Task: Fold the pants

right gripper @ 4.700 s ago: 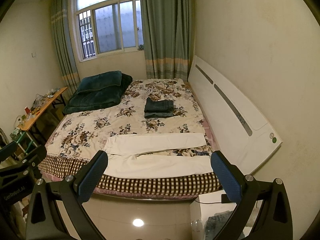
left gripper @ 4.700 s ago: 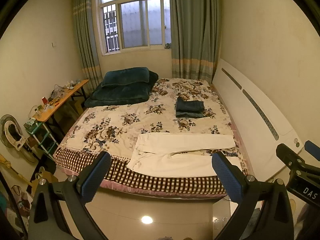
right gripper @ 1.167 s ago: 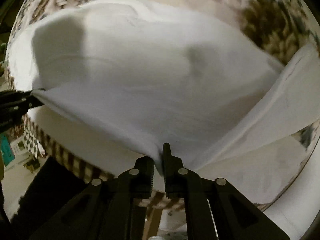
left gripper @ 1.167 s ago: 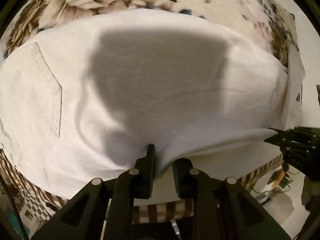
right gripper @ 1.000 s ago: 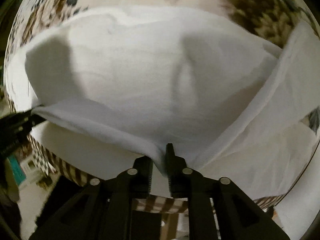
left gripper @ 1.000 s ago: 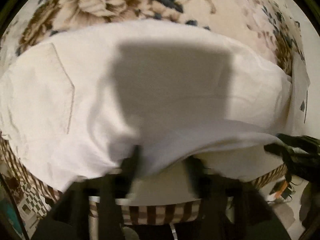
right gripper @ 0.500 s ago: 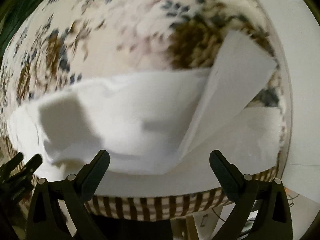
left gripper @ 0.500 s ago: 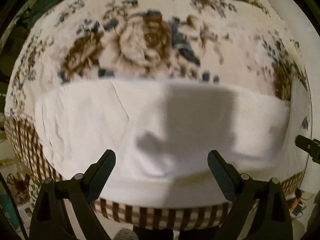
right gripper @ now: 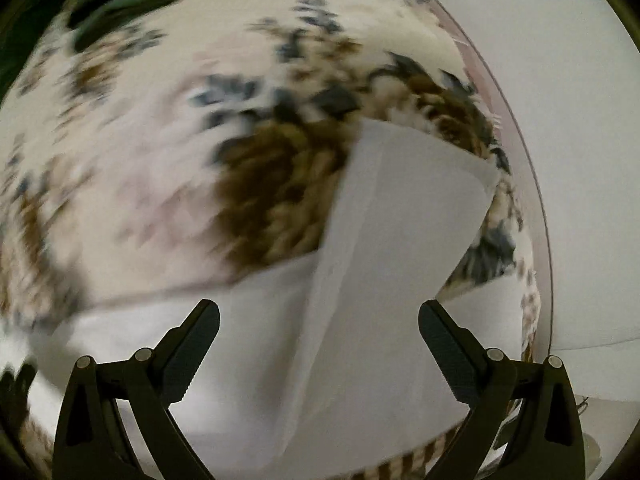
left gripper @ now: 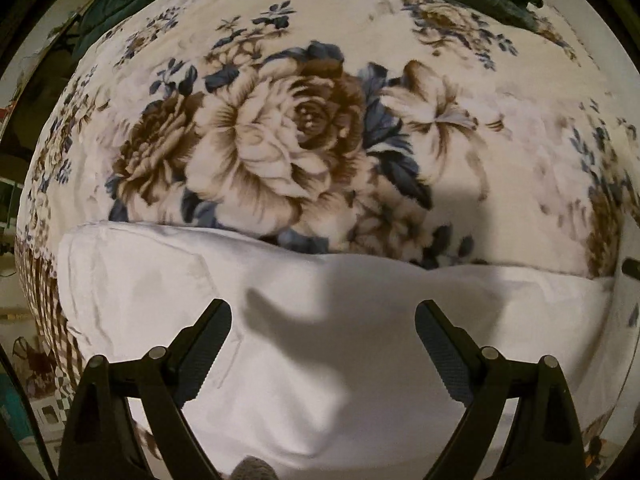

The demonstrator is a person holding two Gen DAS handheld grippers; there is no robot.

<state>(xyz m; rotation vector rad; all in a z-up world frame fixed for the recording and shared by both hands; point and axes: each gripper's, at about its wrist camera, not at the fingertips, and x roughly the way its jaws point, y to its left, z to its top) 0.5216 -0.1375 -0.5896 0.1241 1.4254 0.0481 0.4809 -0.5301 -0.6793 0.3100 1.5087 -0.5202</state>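
White cotton pants (left gripper: 320,340) lying along the near edge of the floral-print bedspread (left gripper: 300,140), both the left gripper (left gripper: 323,344) and right gripper (right gripper: 319,340) above them, fingers spread, holding nothing.

left claw (left gripper: 323,344) released | right claw (right gripper: 319,340) released | pants (left gripper: 320,320) dropped folded

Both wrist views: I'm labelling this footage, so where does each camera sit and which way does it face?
Left wrist: on the left gripper, looking down at the white pants on the floral bedspread; its open jaws show.
Right wrist: on the right gripper, blurred, facing a pant leg lying askew; its open jaws show.
Shared: pants and bedspread.
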